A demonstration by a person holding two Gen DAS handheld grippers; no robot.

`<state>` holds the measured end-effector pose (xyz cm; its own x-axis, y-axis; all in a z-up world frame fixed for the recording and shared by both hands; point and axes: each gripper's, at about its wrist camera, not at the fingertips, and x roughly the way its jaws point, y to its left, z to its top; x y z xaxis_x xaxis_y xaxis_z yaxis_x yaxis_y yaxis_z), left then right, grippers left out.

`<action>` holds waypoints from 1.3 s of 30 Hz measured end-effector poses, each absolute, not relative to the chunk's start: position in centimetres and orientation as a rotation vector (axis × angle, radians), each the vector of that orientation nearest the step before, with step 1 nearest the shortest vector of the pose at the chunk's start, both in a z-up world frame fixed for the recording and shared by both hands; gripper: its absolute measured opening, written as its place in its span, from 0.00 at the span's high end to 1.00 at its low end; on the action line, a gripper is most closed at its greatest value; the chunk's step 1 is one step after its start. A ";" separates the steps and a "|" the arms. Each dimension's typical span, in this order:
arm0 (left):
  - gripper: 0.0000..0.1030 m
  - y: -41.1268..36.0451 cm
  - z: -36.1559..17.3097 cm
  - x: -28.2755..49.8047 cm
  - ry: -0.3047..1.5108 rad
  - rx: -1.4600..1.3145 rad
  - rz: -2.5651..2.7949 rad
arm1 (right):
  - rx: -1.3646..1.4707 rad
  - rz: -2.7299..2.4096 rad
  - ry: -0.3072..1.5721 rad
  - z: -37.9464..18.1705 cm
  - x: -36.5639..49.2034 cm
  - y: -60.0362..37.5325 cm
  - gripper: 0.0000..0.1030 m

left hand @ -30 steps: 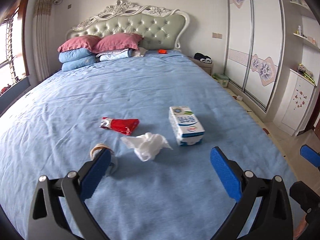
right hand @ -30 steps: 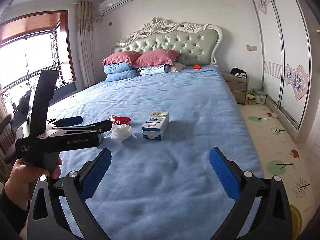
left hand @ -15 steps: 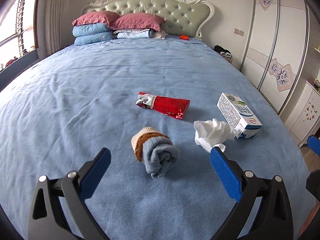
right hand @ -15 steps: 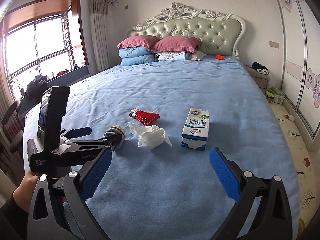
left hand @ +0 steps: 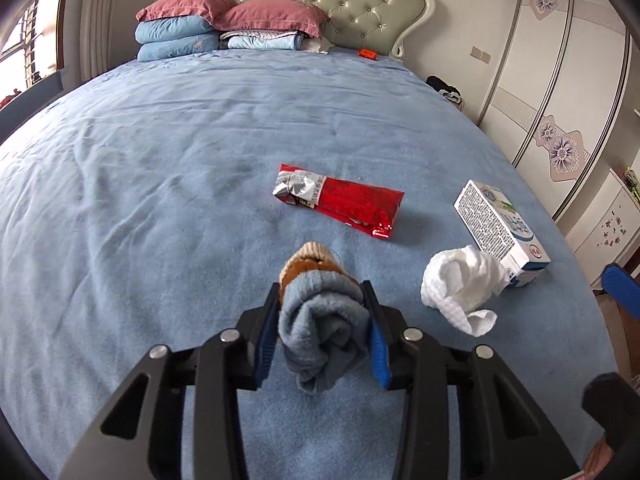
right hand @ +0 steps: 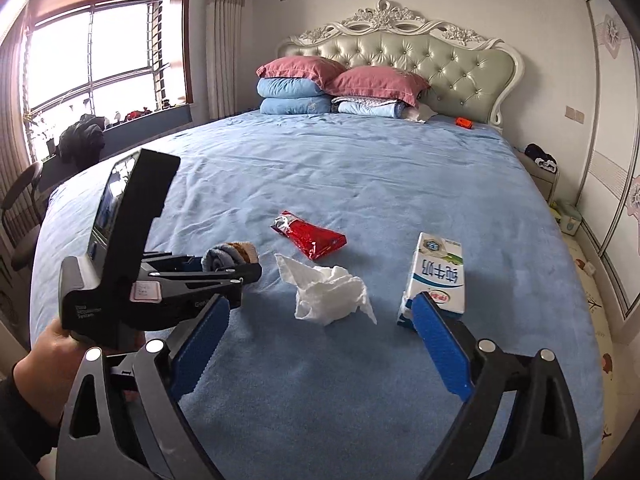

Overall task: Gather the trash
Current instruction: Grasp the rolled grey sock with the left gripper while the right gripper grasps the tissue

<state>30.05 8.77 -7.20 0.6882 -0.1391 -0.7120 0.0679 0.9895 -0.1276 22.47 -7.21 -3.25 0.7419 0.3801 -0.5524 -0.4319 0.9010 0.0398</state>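
Note:
A rolled grey-blue and brown sock [left hand: 320, 320] lies on the blue bed [left hand: 160, 200]. My left gripper [left hand: 321, 292] is closing, and both blue pads press on the sock's sides. The right wrist view shows the same grip [right hand: 240, 270] from the side, with a hand on the handle. A crumpled white tissue [right hand: 328, 296] lies just ahead of my right gripper [right hand: 320, 308]. Its jaws are closing but still stand wide, with nothing touching them. A red snack wrapper [left hand: 340, 200] and a milk carton [left hand: 496, 224] lie further out.
Stacked pink and blue pillows [right hand: 340, 84] and a small orange object [right hand: 464, 122] sit at the tufted headboard [right hand: 440, 56]. A wardrobe [left hand: 560, 80] and a nightstand [right hand: 540, 168] stand on the right. On the left are a window [right hand: 100, 48] and a chair [right hand: 20, 216].
My left gripper came forward and down over the rolled sock and closed on it. My right gripper swung toward the tissue and carton, its jaws slightly narrower.

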 end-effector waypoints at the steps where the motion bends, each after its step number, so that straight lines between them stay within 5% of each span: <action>1: 0.62 9.0 -6.9 29.8 0.793 -0.088 -0.112 | -0.100 0.461 0.598 -3.5 23.0 -6.7 0.17; 11: 0.62 11.0 -6.0 29.0 0.769 -0.077 -0.111 | -0.243 0.394 0.757 -7.1 29.3 -2.6 0.36; 13: 0.62 11.0 -6.0 28.9 0.772 -0.073 -0.119 | -0.240 0.388 0.805 -7.9 30.3 -2.7 0.49; 15: 0.62 10.8 -5.9 28.7 0.771 -0.065 -0.126 | -0.221 0.386 0.835 -8.3 30.7 -3.1 0.75; 17: 0.62 10.4 -5.7 28.4 0.765 -0.057 -0.135 | -0.205 0.405 0.828 -8.1 30.5 -3.6 0.83; 27: 0.62 6.2 -1.3 23.6 0.677 -0.018 -0.228 | -0.102 0.474 0.685 -3.5 23.6 -8.8 0.85; 39: 0.62 -8.8 0.8 17.7 0.678 0.092 -0.532 | 0.051 0.338 0.601 -0.8 12.7 -24.9 0.84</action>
